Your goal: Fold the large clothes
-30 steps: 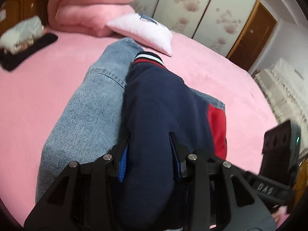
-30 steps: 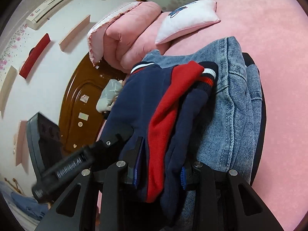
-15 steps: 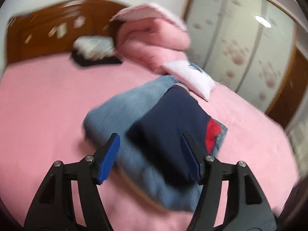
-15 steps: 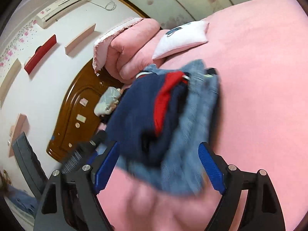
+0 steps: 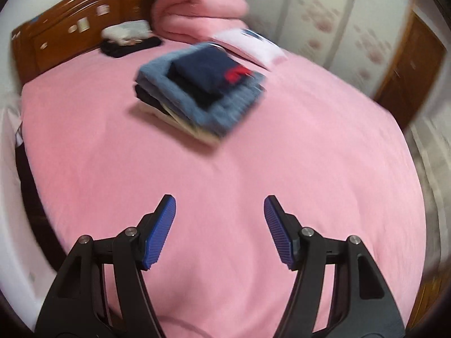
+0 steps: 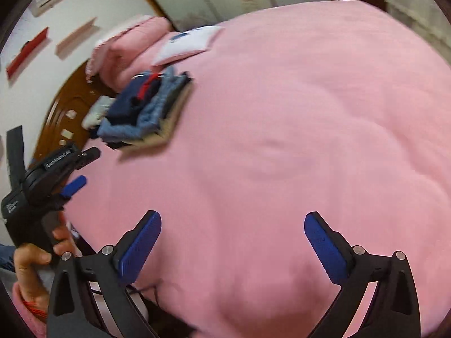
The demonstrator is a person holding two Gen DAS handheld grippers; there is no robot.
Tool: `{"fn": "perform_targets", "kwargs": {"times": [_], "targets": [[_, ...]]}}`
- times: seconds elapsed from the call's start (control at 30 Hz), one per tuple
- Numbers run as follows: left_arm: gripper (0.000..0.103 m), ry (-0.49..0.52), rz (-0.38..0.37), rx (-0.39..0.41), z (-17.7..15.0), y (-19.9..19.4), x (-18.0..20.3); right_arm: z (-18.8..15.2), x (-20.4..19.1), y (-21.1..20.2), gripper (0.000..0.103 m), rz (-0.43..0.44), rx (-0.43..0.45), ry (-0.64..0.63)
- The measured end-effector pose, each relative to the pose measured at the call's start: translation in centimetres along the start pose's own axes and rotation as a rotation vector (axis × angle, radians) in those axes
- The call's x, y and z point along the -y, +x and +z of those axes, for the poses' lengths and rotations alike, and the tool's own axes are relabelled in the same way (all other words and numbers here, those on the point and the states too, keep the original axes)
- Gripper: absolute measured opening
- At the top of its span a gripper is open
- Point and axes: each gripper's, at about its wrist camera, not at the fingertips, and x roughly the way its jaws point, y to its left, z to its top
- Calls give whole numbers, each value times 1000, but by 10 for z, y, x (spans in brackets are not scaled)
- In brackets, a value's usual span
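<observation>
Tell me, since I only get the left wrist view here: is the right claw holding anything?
Observer: No. The right claw is open. Its jaws have just been opening, and only bedding shows between them.
Operator: Is it close to the folded stack?
Observer: No. The folded stack lies well ahead of it, up by the headboard, with bare pink bedspread in between.

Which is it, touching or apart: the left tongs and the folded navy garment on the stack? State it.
Apart. In the left wrist view the left tongs stand open over bare pink bedcover, with the navy garment lying well beyond them on the stack.
</observation>
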Motion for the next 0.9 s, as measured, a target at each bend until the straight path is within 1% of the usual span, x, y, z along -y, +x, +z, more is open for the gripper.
{"fn": "perform_targets", "kwargs": {"times": [0.03, 0.1, 0.13, 0.2, 0.23, 0.27, 0.3, 0.33, 0.4, 0.43, 0.47, 0.5, 0.53, 0.57, 0.6, 0.63, 0.67, 0.7, 0.73, 0.77, 0.83, 0.9], "targets": [[62, 30, -13, -19, -16, -17, 12, -13, 18, -25, 103, -24, 0, 6], [62, 85, -53, -67, -37, -40, 33, -38, 57, -73, 103, -63, -12, 0], [62, 115, -72, -100, -48, -52, 45, -48, 68, -95, 103, -103, -29, -16], [62, 201, -119, -192, -71, -70, 73, -67, 87, -130, 103, -189, -76, -42], [62, 260, -152, -252, -80, -78, 85, -76, 97, -143, 103, -226, -112, -44], [62, 323, -179, -309, -89, -91, 96, -80, 102, -150, 103, -241, -139, -39], [62, 351, -186, -332, -94, -104, 102, -90, 114, -164, 103, -245, -179, -28], [62, 374, -176, -346, -98, -122, 105, -98, 127, -177, 103, -249, -231, -1], [63, 396, -171, -350, -101, -149, 105, -106, 139, -193, 103, -252, -276, 40], [66, 420, -180, -347, -102, -162, 106, -107, 140, -198, 103, -246, -278, 52], [72, 442, -172, -332, -101, -173, 107, -112, 147, -207, 103, -238, -273, 63], [75, 457, -147, -310, -102, -183, 108, -112, 145, -206, 103, -232, -266, 74], [77, 470, -114, -291, -103, -189, 111, -116, 150, -215, 103, -205, -251, 94], [77, 481, -93, -288, -106, -195, 116, -111, 142, -213, 103, -188, -245, 107], [77, 486, -95, -291, -110, -201, 123, -115, 147, -224, 103, -167, -238, 127], [77, 478, -119, -293, -112, -206, 129, -110, 139, -220, 103, -165, -238, 141], [77, 446, -172, -288, -115, -215, 137, -99, 126, -216, 103, -169, -241, 149], [77, 414, -204, -284, -106, -209, 137, -96, 123, -221, 103, -176, -246, 151], [77, 382, -231, -281, -106, -213, 140, -96, 125, -230, 103, -189, -252, 145], [77, 341, -254, -284, -107, -217, 142, -88, 114, -231, 103, -202, -252, 145], [77, 306, -267, -314, -107, -214, 143, -80, 107, -247, 103, -229, -227, 162], [77, 313, -250, -339, -110, -215, 143, -73, 98, -262, 103, -237, -204, 176]]}}
